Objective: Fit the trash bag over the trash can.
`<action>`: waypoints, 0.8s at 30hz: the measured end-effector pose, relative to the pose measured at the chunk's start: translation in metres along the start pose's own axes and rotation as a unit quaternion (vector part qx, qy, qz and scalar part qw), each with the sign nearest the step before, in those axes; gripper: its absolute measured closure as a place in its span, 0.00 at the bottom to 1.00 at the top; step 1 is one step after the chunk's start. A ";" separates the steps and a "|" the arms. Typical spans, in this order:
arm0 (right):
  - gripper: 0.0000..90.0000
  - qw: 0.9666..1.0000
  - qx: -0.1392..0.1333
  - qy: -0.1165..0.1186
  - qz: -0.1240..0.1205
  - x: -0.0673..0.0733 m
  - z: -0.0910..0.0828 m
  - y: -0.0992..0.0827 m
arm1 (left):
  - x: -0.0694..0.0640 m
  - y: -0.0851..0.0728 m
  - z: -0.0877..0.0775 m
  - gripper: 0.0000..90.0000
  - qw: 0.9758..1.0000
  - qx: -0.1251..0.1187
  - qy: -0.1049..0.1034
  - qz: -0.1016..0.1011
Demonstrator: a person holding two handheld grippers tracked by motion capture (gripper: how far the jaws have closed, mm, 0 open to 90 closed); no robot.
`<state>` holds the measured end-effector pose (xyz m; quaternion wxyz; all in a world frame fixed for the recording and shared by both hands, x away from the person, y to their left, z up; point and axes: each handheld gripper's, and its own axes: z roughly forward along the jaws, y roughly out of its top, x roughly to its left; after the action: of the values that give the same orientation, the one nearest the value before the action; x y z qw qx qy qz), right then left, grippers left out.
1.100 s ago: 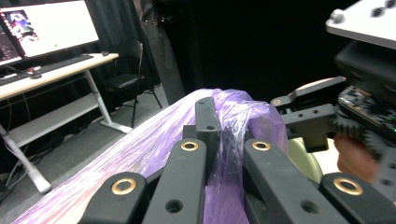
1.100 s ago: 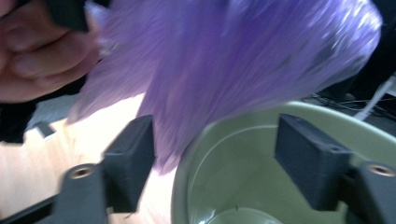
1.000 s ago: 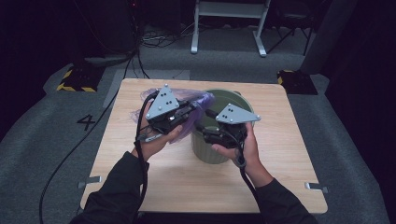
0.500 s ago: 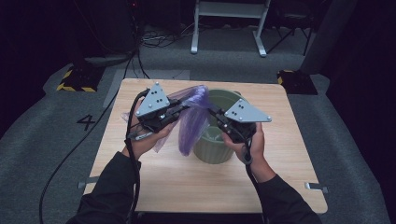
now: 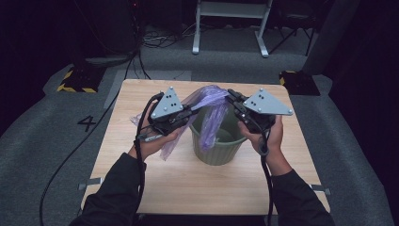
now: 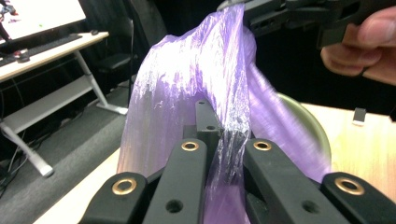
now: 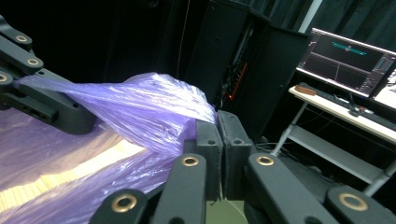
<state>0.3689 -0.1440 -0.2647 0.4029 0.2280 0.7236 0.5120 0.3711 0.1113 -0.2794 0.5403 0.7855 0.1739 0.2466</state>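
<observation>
two tools stretching a purple bag over a green bin

the left tool is pinched on one edge of the purple bag, and the right tool, whose jaws have just been closing, is pressed together on the other edge with film caught between its pads. the bag hangs spread between them above the green bin, its tail drooping inside and down the left wall. this looks like the opening-out step of lining the bin; next the mouth likely needs pulling wider and lowering over the rim without the film slipping. the bin stands mid-way on a pale wooden bench; around it grey carpet, cables, a white-legged desk, dark surroundings.
</observation>
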 end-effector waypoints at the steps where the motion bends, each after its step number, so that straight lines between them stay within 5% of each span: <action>1: 0.92 1.000 0.001 -0.001 -0.004 -0.001 -0.001 -0.002 | 0.000 -0.001 0.001 0.98 1.000 0.001 -0.003 -0.001; 8: 0.95 0.999 0.026 0.019 0.002 -0.001 0.000 -0.025 | -0.003 -0.010 0.010 0.93 1.000 0.013 -0.015 -0.008; 16: 1.00 0.998 0.046 0.036 0.008 -0.003 0.003 -0.049 | 0.007 -0.031 0.004 0.38 0.997 0.017 -0.016 -0.069; 24: 1.00 0.998 0.054 0.036 0.023 -0.008 0.002 -0.061 | 0.005 -0.055 -0.020 0.27 0.996 0.037 -0.016 -0.079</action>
<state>0.3797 -0.1714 -0.3183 0.3517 0.2478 0.7589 0.4888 0.3637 0.1487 -0.3245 0.5313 0.7928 0.2357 0.1835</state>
